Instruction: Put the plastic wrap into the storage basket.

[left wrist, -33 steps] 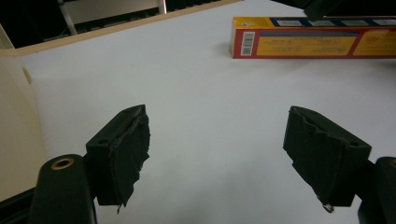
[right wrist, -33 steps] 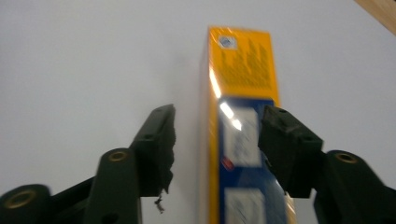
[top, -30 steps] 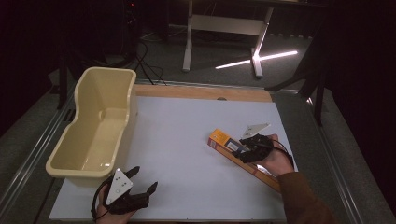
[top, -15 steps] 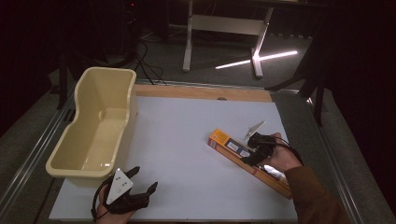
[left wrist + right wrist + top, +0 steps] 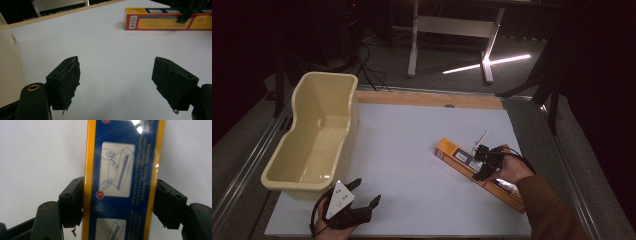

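Here the left gripper (image 5: 362, 197) rests at the near table edge, jaws spread wide on nothing. Farther right, the right gripper (image 5: 480, 163) straddles the long orange box (image 5: 457, 156) lying flat on the white table (image 5: 412, 145), jaws pressing both sides. Beyond stands the cream tub (image 5: 319, 130).

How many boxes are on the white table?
1. The long orange box lies at the table's right side, with the right gripper closed around it. The cream tub stands at the left.

A white table (image 5: 412, 150) (wood strip at its far edge) bears a cream tub (image 5: 312, 135) and a long box (image 5: 462, 161)
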